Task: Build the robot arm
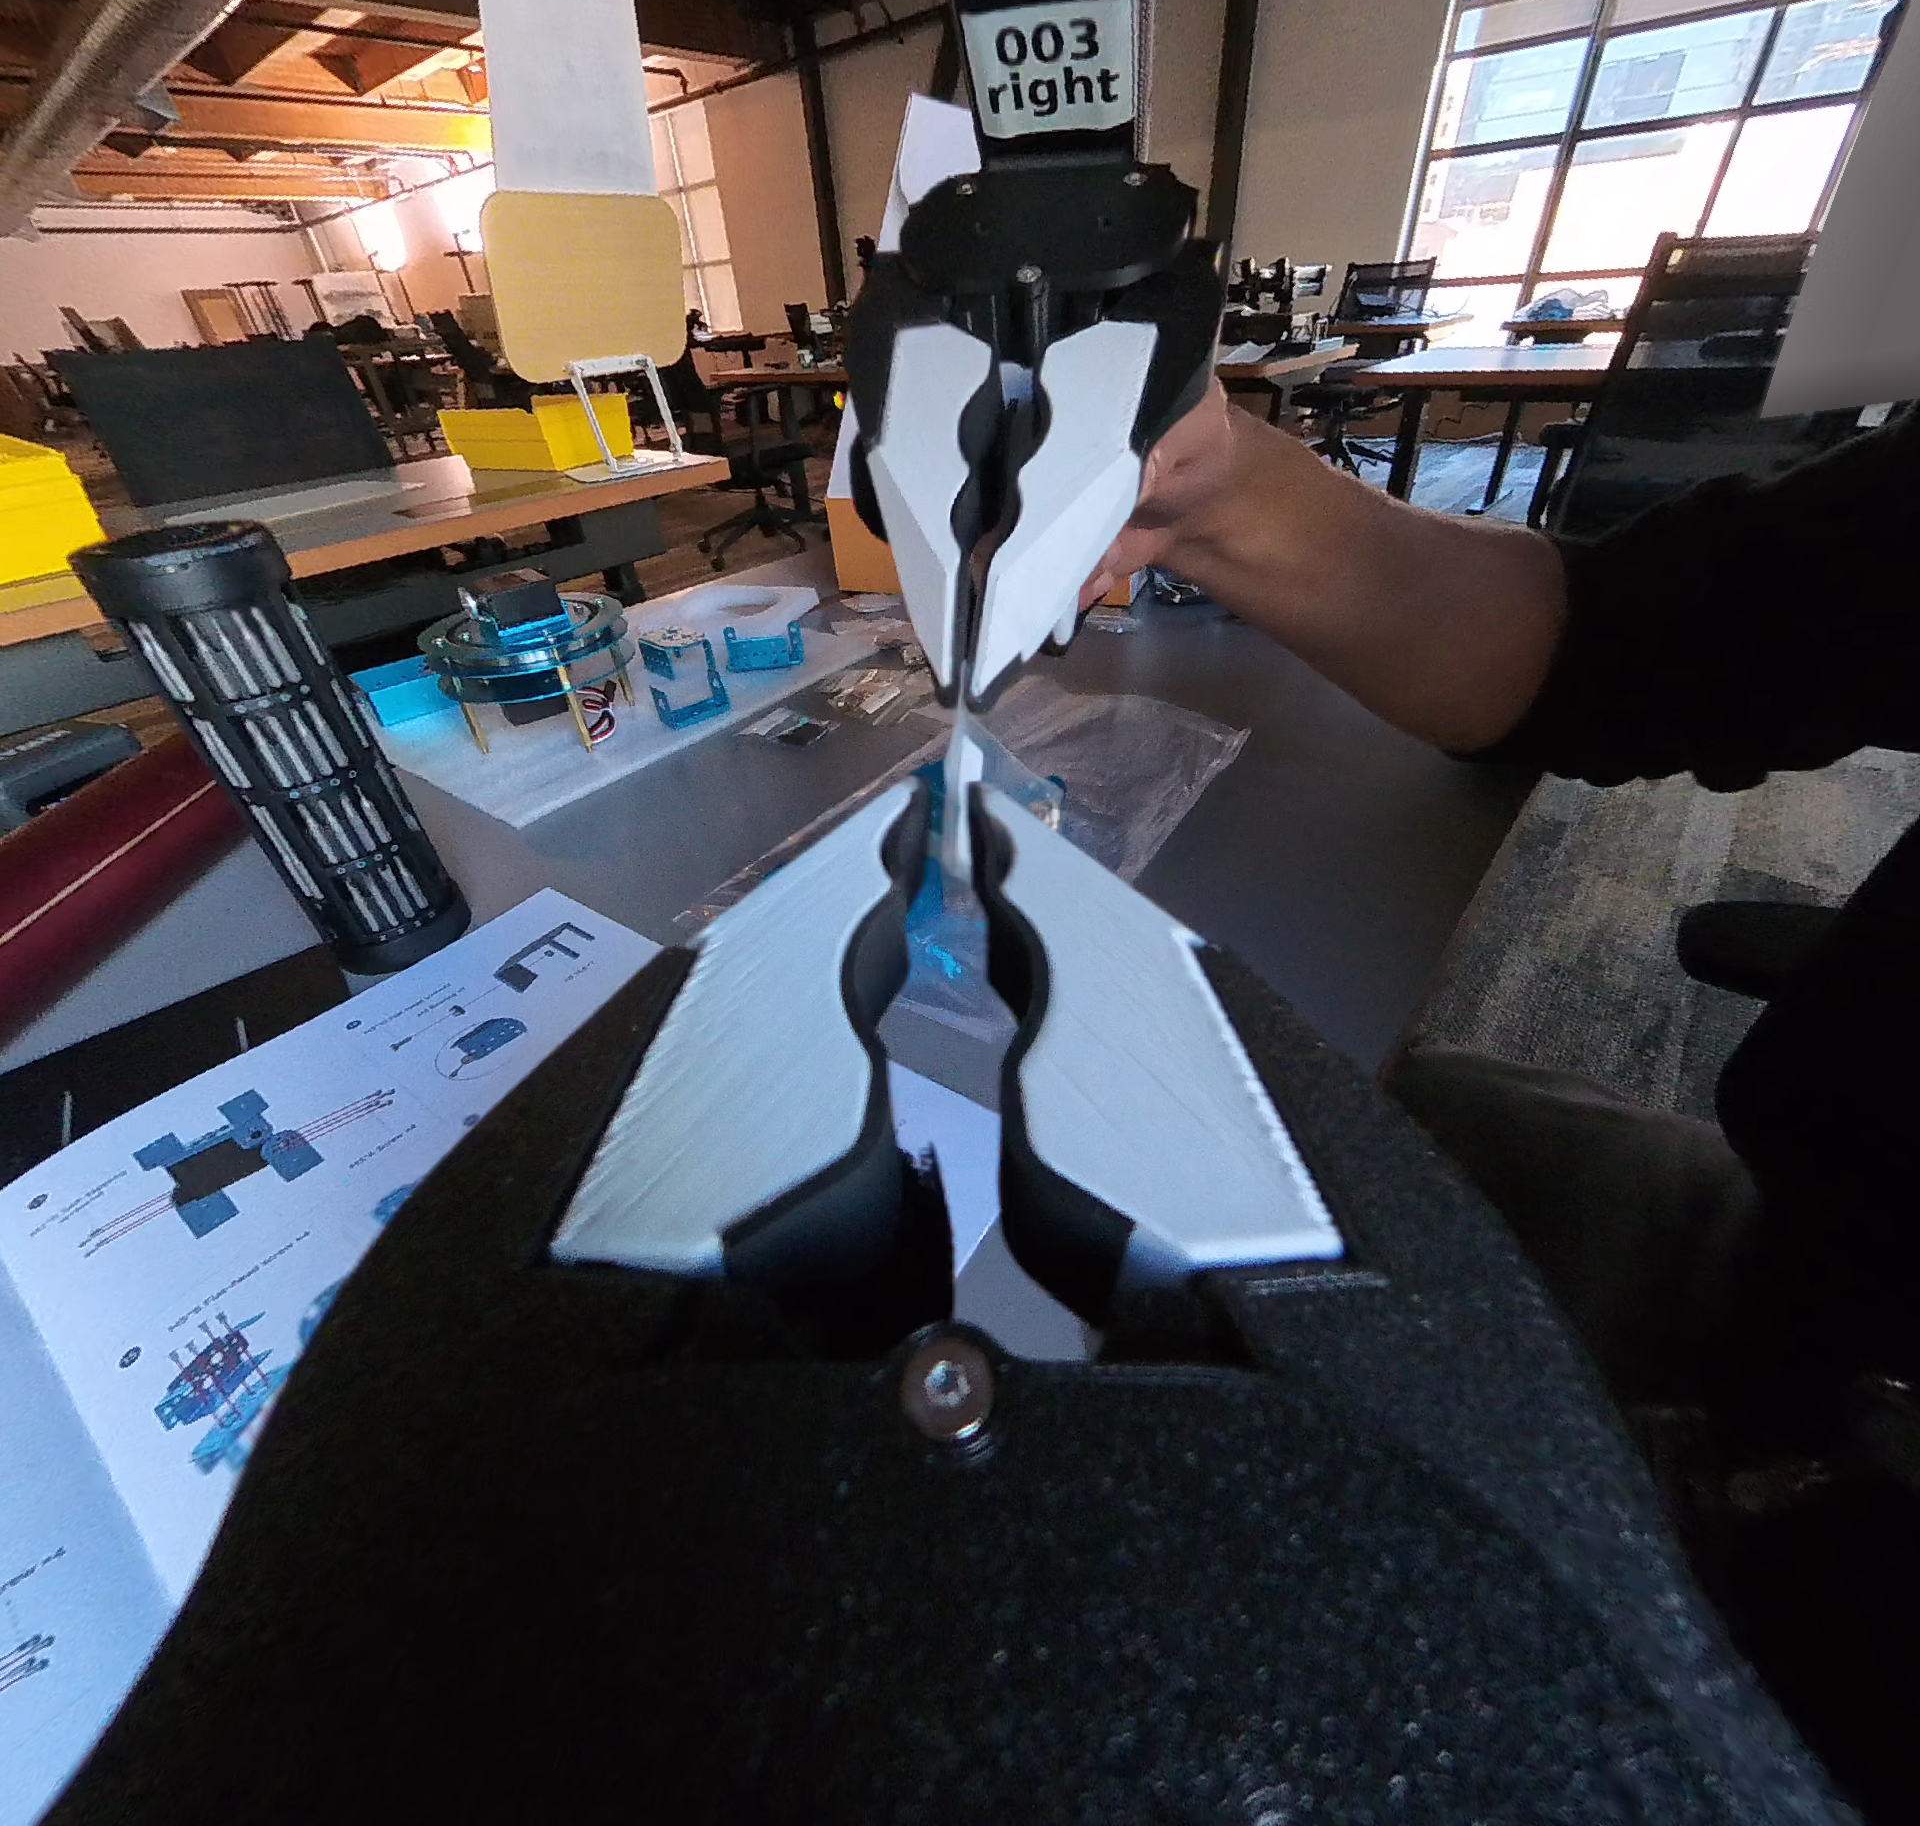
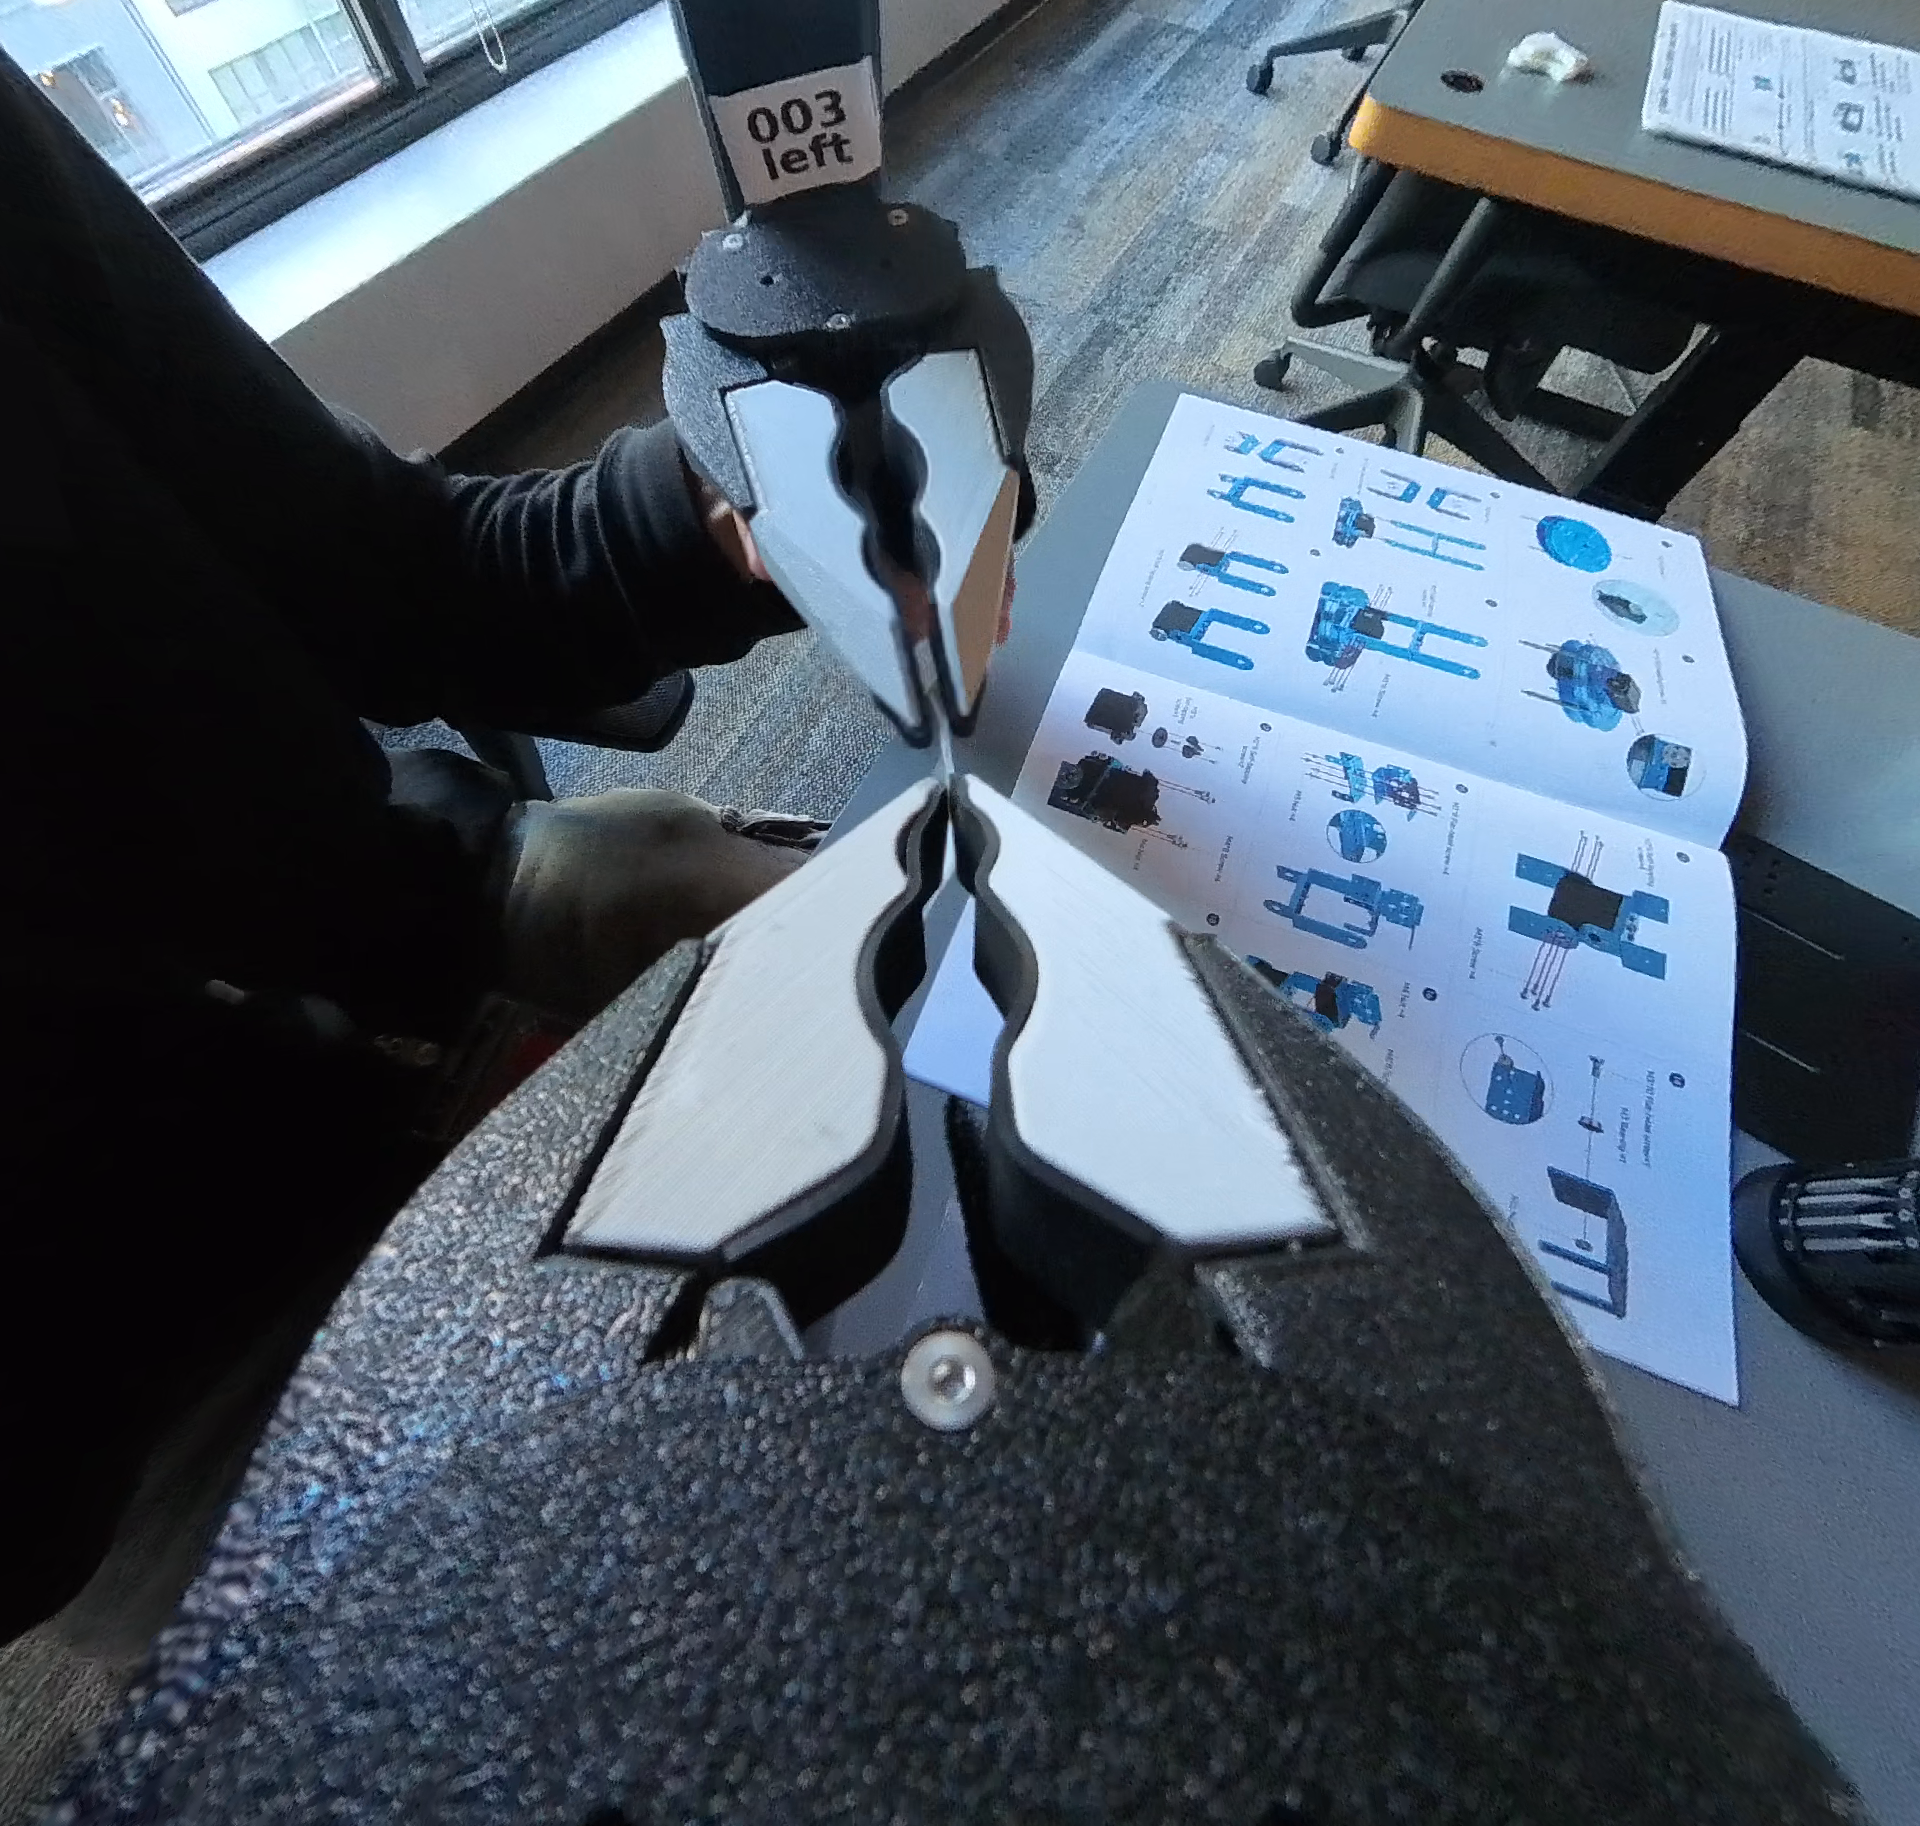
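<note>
My left gripper (image 1: 945, 802) and my right gripper (image 2: 951, 791) face each other tip to tip above a grey table (image 1: 1299, 841). Both are shut on one small clear plastic packet (image 1: 962, 758), seen edge-on as a thin strip between the tips. Blue parts show inside it between my left fingers (image 1: 790, 1049). In the left wrist view the right gripper (image 1: 961, 698) comes down from above, held by a bare hand (image 1: 1195, 519). In the right wrist view the left gripper (image 2: 935, 732) is held by a hand in a black sleeve (image 2: 499, 550), and the packet (image 2: 948, 760) is a sliver.
An open instruction booklet (image 2: 1455, 789) lies on the table beside a black cylindrical tool holder (image 1: 281, 748). A round blue-lit base (image 1: 530, 649), blue brackets (image 1: 717, 659) and a white foam sheet (image 1: 540, 779) sit farther back. An empty clear bag (image 1: 1132, 768) lies behind the grippers. Office chairs and another desk (image 2: 1558, 114) stand nearby. Less than 4 cm separates the two grippers' tips.
</note>
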`<state>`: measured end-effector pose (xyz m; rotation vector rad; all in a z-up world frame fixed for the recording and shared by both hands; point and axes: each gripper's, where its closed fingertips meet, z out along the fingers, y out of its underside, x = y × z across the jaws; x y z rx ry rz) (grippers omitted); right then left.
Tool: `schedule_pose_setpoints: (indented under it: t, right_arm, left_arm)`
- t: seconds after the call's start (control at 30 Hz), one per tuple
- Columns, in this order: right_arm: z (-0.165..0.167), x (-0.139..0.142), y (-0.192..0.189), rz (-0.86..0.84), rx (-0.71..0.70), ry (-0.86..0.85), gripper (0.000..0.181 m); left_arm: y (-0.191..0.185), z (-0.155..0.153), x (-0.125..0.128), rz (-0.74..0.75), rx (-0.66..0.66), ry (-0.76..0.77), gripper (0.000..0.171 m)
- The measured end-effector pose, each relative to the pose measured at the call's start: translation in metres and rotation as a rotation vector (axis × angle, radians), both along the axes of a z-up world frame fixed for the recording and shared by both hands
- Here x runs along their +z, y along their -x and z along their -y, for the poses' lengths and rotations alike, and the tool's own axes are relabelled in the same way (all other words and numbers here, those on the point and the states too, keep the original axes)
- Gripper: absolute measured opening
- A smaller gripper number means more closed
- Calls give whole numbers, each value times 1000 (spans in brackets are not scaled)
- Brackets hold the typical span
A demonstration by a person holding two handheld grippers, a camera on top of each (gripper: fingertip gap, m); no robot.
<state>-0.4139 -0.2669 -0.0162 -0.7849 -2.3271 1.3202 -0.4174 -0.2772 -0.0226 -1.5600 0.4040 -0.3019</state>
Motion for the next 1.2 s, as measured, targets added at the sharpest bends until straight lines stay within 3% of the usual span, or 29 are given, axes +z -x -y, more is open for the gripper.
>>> schedule_pose_setpoints:
  t: [0.07, 0.2, 0.9, 1.03, 1.2]
  right_arm:
    - [2, 6, -2, -6, 13, 32, 0]
    - [2, 5, -3, -3, 9, 21, 0]
    - [7, 7, -2, 2, 22, 83, 0]
    - [3, 9, -3, 28, 13, 102, 17]
    - [4, 13, 1, 32, 1, 151, 20]
  left_arm:
    - [1, -1, 1, 0, 11, 1, 14]
    - [-3, 1, 8, 41, -22, -34, 0]
    - [-2, 5, 14, 50, -30, -58, 0]
    - [-4, 4, 12, 29, -32, -51, 0]
    - [-8, 1, 4, -7, -35, -25, 0]
